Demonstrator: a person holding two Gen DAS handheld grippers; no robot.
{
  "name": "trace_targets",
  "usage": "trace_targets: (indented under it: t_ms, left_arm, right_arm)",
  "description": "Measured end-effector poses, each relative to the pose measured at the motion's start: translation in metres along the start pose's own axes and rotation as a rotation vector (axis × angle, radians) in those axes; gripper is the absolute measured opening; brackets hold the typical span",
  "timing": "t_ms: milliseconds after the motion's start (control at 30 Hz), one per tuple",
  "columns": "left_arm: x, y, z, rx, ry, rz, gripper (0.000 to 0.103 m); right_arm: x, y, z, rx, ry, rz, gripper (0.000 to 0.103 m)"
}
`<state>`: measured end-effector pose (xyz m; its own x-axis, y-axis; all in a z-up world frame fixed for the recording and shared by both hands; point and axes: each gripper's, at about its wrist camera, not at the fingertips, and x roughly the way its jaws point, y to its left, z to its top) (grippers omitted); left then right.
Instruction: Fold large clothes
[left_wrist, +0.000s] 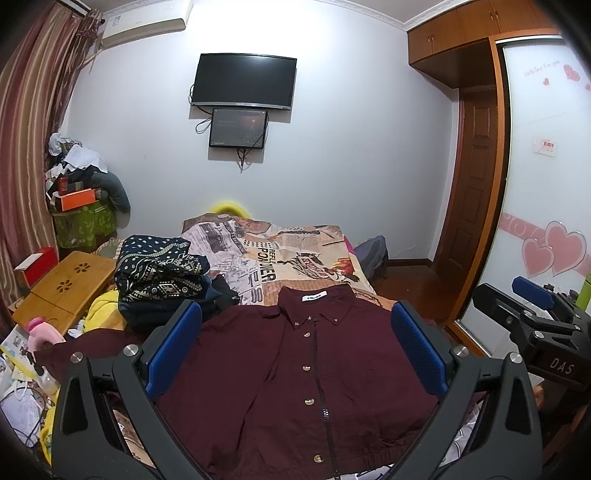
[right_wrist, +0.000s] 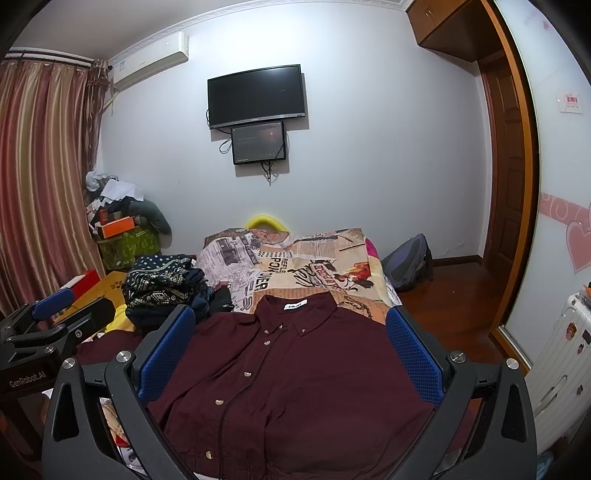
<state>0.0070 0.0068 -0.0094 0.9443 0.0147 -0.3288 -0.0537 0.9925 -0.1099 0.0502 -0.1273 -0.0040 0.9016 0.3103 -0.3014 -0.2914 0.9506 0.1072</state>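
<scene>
Left wrist view: left gripper (left_wrist: 295, 354) hangs with jaws spread wide and empty above the shirt (left_wrist: 295, 387), which lies buttoned and face up on the bed (left_wrist: 314, 258), collar (left_wrist: 314, 299) ahead of the fingers. A sleeve (left_wrist: 92, 343) trails off to the tool's left. Beyond the left finger sits a pile (left_wrist: 162, 273) of folded clothes. The right gripper (left_wrist: 532, 310) shows at the tool's right, jaws hard to judge here.

Right wrist view: right gripper (right_wrist: 291, 354), likewise wide and empty, hovers over the same shirt (right_wrist: 295, 387). Best start, I judge: each tool pinches one layer only at a shoulder edge and hem, lifting evenly so the placket (right_wrist: 240, 373) stays straight, and keeps clear of the pile (right_wrist: 162, 288).
</scene>
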Motion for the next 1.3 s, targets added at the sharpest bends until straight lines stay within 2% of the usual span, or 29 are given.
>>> trace_targets:
  t_ms: [1300]
  left_arm:
    - [0.0008, 0.0006, 0.0008, 0.002, 0.004, 0.005, 0.103]
  right_arm:
    - [0.0005, -0.0026, 0.003, 0.002, 0.007, 0.001, 0.103]
